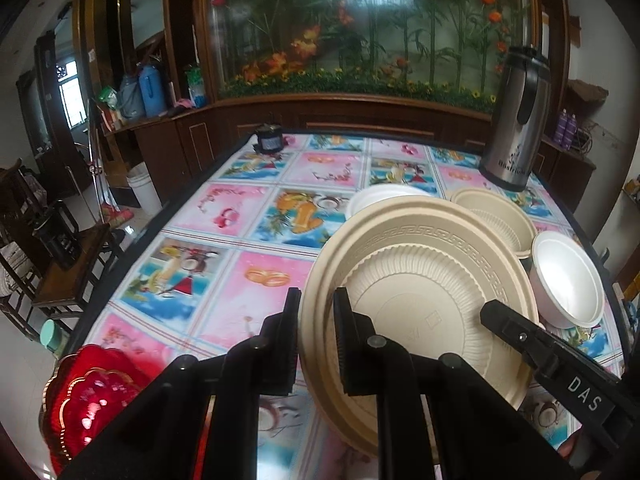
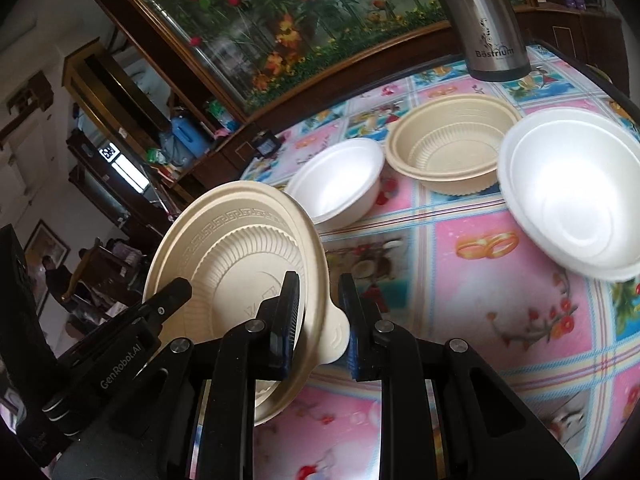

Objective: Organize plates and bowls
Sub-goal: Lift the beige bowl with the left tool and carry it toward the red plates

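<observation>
Your left gripper (image 1: pixel 317 344) and right gripper (image 2: pixel 320 326) each clench opposite rims of the beige plate (image 1: pixel 416 304), tilted above the table (image 1: pixel 248 280). Beyond sit a beige bowl (image 2: pixel 452 148) and two white bowls (image 2: pixel 340 180).

1. Left wrist view: sits behind the left claw (image 1: pixel 316 340), angled down over the tabletop (image 1: pixel 224 280) toward the fish tank (image 1: pixel 368 28); close range.
2. Right wrist view: sits behind the right claw (image 2: pixel 320 328), tilted, facing the same way.
3. Shared: the beige plate (image 1: pixel 420 280), beige bowl (image 2: pixel 452 148), white bowls, steel thermos (image 1: pixel 516 120).
</observation>
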Demonstrator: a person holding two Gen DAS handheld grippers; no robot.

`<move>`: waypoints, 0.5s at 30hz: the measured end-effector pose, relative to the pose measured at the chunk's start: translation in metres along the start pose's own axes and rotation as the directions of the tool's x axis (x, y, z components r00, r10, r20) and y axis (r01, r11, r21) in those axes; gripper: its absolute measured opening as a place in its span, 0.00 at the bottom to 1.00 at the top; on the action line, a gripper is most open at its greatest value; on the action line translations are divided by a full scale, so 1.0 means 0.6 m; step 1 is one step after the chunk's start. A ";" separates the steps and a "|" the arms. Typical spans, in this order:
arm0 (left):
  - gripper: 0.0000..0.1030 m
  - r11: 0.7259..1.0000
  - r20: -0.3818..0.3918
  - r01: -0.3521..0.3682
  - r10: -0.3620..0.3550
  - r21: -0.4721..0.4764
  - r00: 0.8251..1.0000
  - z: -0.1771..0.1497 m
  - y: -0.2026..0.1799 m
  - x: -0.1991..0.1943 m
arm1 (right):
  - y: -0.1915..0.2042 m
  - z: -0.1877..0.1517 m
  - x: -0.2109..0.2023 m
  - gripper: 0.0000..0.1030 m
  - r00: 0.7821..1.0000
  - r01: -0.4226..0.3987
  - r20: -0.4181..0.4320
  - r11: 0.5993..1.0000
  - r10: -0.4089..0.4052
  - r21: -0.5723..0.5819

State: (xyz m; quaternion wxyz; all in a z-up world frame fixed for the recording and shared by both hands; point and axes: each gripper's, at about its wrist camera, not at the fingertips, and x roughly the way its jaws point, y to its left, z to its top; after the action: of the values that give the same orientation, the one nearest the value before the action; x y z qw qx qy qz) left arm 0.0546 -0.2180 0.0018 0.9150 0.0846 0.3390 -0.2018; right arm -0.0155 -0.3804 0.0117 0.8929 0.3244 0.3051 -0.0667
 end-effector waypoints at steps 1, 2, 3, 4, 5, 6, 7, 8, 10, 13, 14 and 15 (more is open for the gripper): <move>0.14 1.000 0.009 -0.005 0.005 -0.002 1.000 0.000 0.006 -0.009 | 0.007 -0.005 -0.004 0.19 1.000 -0.002 0.003 1.000 0.002 -0.004; 0.14 1.000 0.015 -0.008 0.008 -0.003 1.000 0.000 0.009 -0.014 | 0.014 -0.008 -0.006 0.19 1.000 -0.006 0.005 1.000 0.006 -0.009; 0.14 1.000 0.025 -0.012 0.012 -0.007 1.000 0.000 0.016 -0.024 | 0.021 -0.010 -0.009 0.19 1.000 -0.010 0.004 1.000 0.010 -0.013; 0.14 1.000 0.032 -0.013 0.013 -0.012 0.999 0.000 0.022 -0.031 | 0.029 -0.011 -0.012 0.19 1.000 -0.013 0.005 1.000 0.013 -0.020; 0.14 1.000 0.035 -0.013 0.013 -0.015 0.999 0.000 0.026 -0.035 | 0.036 -0.012 -0.015 0.19 1.000 -0.016 0.006 1.000 0.017 -0.025; 0.14 1.000 0.042 -0.013 0.014 -0.020 0.999 0.000 0.032 -0.042 | 0.046 -0.014 -0.020 0.19 1.000 -0.021 0.009 0.999 0.022 -0.033; 0.14 1.000 0.048 -0.014 0.016 -0.024 0.999 -0.001 0.037 -0.048 | 0.051 -0.015 -0.023 0.19 1.000 -0.024 0.011 0.999 0.024 -0.039; 0.14 0.999 0.057 -0.015 0.017 -0.030 0.998 -0.001 0.044 -0.056 | 0.060 -0.016 -0.028 0.19 1.000 -0.025 0.016 0.999 0.026 -0.048; 0.14 0.999 0.069 -0.016 0.018 -0.041 0.997 -0.002 0.056 -0.069 | 0.077 -0.018 -0.037 0.19 0.999 -0.030 0.023 0.997 0.031 -0.065; 0.14 0.998 0.085 -0.017 0.022 -0.057 0.996 -0.007 0.074 -0.087 | 0.105 -0.025 -0.048 0.19 0.999 -0.035 0.028 0.995 0.037 -0.090; 0.14 0.998 0.091 -0.019 0.025 -0.062 0.996 -0.008 0.080 -0.093 | 0.114 -0.028 -0.051 0.19 0.999 -0.037 0.029 0.994 0.041 -0.098; 0.14 0.998 0.098 -0.023 0.029 -0.067 0.995 -0.010 0.089 -0.101 | 0.123 -0.031 -0.054 0.19 0.999 -0.040 0.028 0.994 0.043 -0.105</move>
State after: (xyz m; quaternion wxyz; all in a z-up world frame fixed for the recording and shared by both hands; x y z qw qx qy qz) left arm 0.0321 -0.1493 0.0380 0.9355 0.0488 0.2985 -0.1826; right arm -0.0274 -0.3141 0.0592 0.9144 0.2823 0.2876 -0.0371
